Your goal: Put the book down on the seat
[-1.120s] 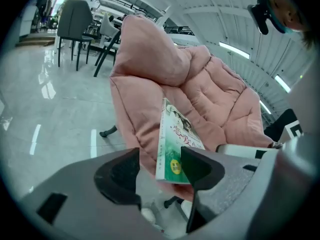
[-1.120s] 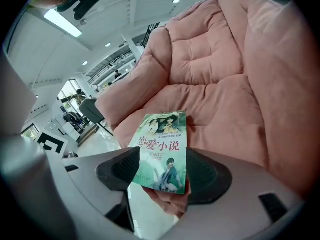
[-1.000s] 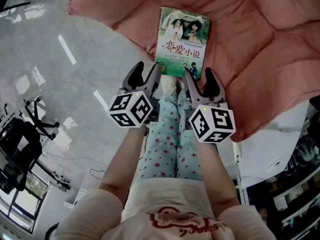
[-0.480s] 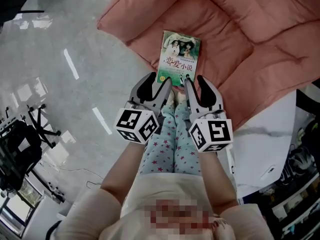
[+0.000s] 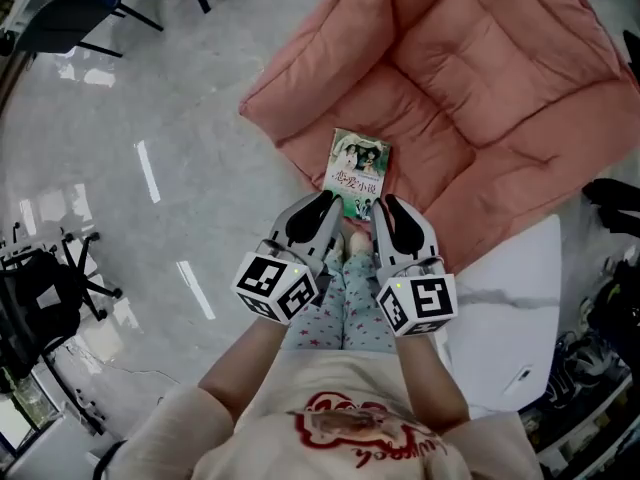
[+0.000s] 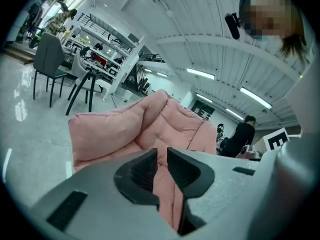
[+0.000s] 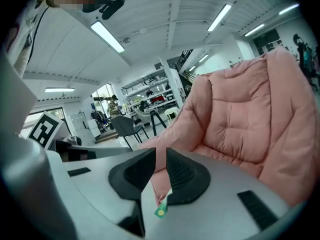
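The book (image 5: 358, 168), with a green and white photo cover, lies flat on the front edge of the pink cushioned seat (image 5: 470, 98). Both grippers hang in the air on the near side of it, apart from it. My left gripper (image 5: 325, 200) has just been closing; only a narrow slit remains and nothing is between its pads (image 6: 142, 171). My right gripper (image 5: 385, 205) has narrowed the same way and is also empty. In the right gripper view a green corner of the book (image 7: 161, 210) shows far below the gripper (image 7: 160, 151). The left gripper (image 6: 161, 151) faces the seat (image 6: 165, 119).
A white marble-patterned board (image 5: 505, 308) lies right of the seat. A black office chair (image 5: 40, 298) stands at the left, with more chairs (image 5: 90, 8) at the top left. My legs in star-print trousers (image 5: 345, 308) are below the grippers. A person in black (image 6: 240, 136) stands behind the seat.
Both grippers have risen away from the book, and their jaws have gone from wide open to a narrow slit. The book stays on the cushion.
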`<state>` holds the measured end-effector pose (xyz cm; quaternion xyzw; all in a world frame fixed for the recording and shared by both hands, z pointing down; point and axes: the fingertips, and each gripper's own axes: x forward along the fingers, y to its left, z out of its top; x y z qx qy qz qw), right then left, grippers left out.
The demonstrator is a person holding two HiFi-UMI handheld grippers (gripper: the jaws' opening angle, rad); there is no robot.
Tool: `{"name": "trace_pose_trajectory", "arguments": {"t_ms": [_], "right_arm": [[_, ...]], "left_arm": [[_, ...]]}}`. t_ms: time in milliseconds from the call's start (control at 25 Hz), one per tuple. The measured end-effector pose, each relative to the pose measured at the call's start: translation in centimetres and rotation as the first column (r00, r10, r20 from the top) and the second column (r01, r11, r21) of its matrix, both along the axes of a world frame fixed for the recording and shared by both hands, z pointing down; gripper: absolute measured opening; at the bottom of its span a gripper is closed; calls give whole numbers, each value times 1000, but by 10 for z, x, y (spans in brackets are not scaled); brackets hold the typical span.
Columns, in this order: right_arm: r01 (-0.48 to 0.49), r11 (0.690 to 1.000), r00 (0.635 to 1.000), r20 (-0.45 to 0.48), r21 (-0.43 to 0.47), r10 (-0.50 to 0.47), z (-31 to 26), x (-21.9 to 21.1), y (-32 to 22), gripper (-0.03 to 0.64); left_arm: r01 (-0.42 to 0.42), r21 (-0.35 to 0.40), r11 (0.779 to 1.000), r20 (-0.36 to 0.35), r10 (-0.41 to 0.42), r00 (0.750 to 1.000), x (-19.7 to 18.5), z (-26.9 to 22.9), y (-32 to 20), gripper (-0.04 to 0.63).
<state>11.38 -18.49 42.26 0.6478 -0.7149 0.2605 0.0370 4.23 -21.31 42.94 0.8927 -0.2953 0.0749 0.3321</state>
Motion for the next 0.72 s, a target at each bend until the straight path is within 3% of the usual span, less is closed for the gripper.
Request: {"name": "trace_pose_trajectory", "arguments": {"t_ms": [280, 720], "right_arm": [[65, 988, 998, -7, 143, -64, -99, -5, -16, 20], [133, 942, 991, -55, 307, -122, -215, -27, -37, 0]], "left_arm": [[-34, 71, 997, -72, 39, 997, 15, -87, 0, 35], [11, 202, 979, -210, 33, 977, 18, -204, -25, 5]]}}
